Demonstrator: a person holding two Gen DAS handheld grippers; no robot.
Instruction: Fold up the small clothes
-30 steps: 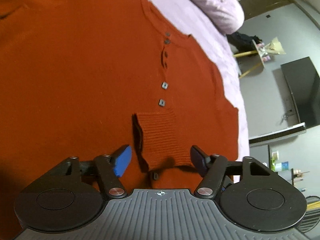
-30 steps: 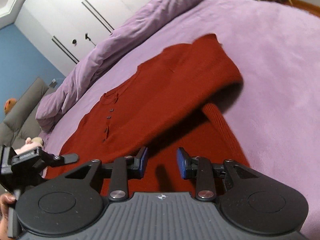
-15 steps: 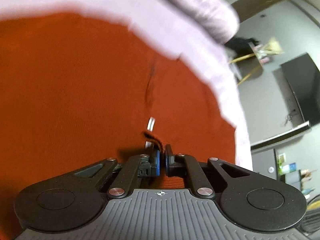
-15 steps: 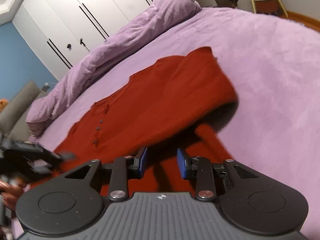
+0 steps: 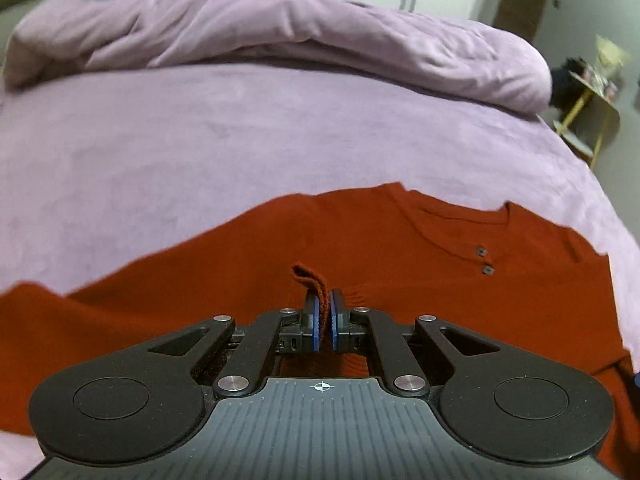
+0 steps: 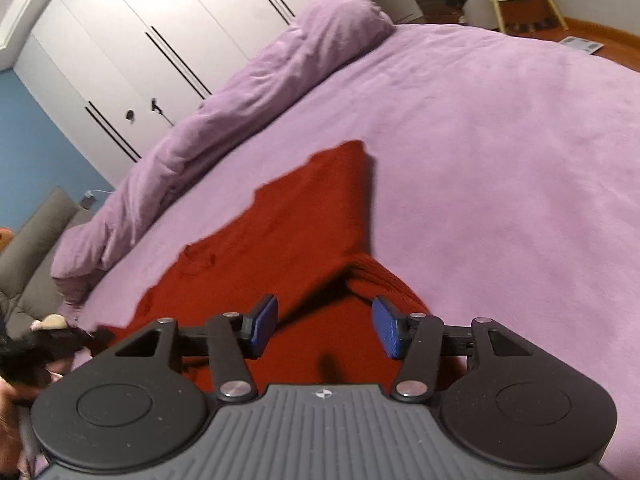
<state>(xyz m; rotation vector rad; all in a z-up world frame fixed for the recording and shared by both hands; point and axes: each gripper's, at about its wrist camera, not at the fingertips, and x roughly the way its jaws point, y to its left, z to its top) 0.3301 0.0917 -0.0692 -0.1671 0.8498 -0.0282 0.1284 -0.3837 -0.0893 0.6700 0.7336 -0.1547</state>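
Left gripper (image 5: 324,320): blue pads nearly together, pinching ribbed cuff (image 5: 310,278) of rust-red sweater (image 5: 400,256), cuff lifted above body. Right gripper (image 6: 325,325): fingers spread wide, nothing between them, hovering over sweater's near part. Sweater lies spread on purple bedspread (image 5: 200,152), button placket (image 5: 484,261) facing up; right side seems already folded over with its sleeve beneath, though blur leaves that uncertain. Judgement: early stage; left sleeve fold under way, body folds remain. Beyond: rolled duvet (image 5: 280,36), white wardrobe (image 6: 168,36).
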